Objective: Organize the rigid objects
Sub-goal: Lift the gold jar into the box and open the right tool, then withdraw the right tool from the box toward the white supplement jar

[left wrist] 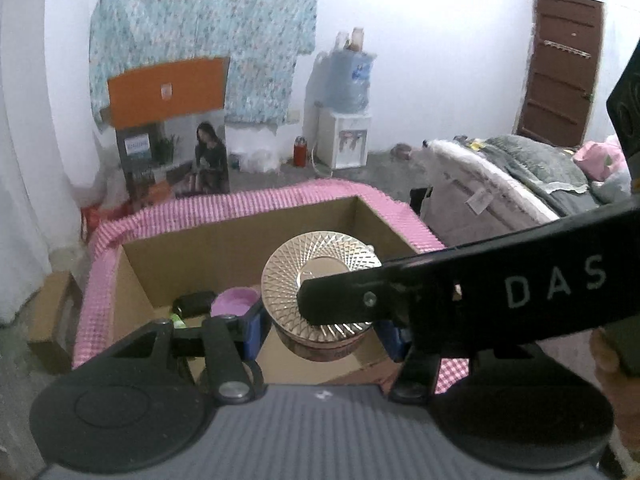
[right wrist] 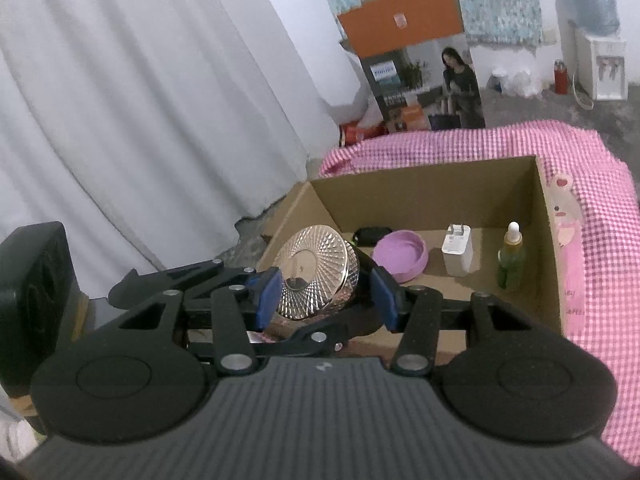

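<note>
A round jar with a faceted gold lid (left wrist: 320, 256) hangs over the near part of an open cardboard box (left wrist: 240, 220). My left gripper (left wrist: 322, 334) is shut on the jar's body, a blue pad at each side. A finger of my right gripper (left wrist: 440, 292) lies across the lid from the right. In the right wrist view the lid (right wrist: 316, 272) tilts toward the camera between the pads of my right gripper (right wrist: 326, 300). Its left pad (right wrist: 268, 300) meets the lid's rim and the right pad stands clear. The left gripper's fingers (right wrist: 180, 276) reach in from the left.
The box (right wrist: 420, 200) holds a purple bowl (right wrist: 400, 254), a white charger (right wrist: 458, 254), a green dropper bottle (right wrist: 511, 260) and a small black item (right wrist: 372, 235). It rests on a pink checked cloth (right wrist: 600, 200). A white curtain (right wrist: 160, 120) hangs left; a water dispenser (left wrist: 346, 140) and bedding (left wrist: 520, 176) lie behind.
</note>
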`<state>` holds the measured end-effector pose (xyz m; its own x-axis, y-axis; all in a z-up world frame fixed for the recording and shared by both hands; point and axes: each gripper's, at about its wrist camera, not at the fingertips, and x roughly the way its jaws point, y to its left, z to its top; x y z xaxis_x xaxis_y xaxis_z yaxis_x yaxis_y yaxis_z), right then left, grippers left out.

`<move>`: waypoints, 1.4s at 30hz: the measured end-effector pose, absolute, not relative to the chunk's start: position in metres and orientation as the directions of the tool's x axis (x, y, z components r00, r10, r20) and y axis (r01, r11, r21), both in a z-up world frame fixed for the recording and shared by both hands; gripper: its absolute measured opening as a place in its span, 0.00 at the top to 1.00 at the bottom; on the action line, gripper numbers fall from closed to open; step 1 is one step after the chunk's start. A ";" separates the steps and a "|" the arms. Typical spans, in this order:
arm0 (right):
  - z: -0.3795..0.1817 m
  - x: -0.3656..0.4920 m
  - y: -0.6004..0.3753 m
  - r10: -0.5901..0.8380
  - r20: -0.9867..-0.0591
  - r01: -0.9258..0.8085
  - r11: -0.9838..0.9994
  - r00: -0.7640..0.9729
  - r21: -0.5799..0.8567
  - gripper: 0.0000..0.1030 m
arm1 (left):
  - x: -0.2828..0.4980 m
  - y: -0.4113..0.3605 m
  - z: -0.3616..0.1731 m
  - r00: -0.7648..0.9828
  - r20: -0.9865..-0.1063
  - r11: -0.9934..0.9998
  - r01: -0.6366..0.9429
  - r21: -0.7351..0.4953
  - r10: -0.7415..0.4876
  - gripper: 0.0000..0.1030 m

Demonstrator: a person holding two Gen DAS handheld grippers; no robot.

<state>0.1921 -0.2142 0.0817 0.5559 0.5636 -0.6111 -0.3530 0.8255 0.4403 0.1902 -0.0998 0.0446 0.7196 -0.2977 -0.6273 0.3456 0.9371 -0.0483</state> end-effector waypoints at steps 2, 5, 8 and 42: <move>0.074 0.210 -0.216 0.561 -0.640 -0.347 0.828 0.525 0.441 0.51 | 0.205 -0.100 0.036 0.693 -0.658 0.941 0.330 -0.075 -0.296 0.45; 0.059 0.232 -0.215 0.550 -0.686 -0.336 0.835 0.477 0.436 0.50 | 0.228 -0.099 0.019 0.645 -0.703 0.943 0.311 -0.118 -0.301 0.45; 0.042 0.252 -0.210 0.535 -0.725 -0.338 0.842 0.433 0.420 0.50 | 0.245 -0.098 0.004 0.605 -0.740 0.947 0.289 -0.140 -0.294 0.45; -0.001 0.300 -0.225 0.545 -0.771 -0.296 0.835 0.329 0.463 0.45 | 0.271 -0.102 -0.024 0.479 -0.811 0.940 0.223 -0.258 -0.336 0.31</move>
<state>0.3000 -0.2246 -0.0006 0.3291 0.5446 -0.7714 -0.2962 0.8353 0.4632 0.2711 -0.1017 -0.0244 0.4786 -0.3361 -0.8111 0.2226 0.9401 -0.2582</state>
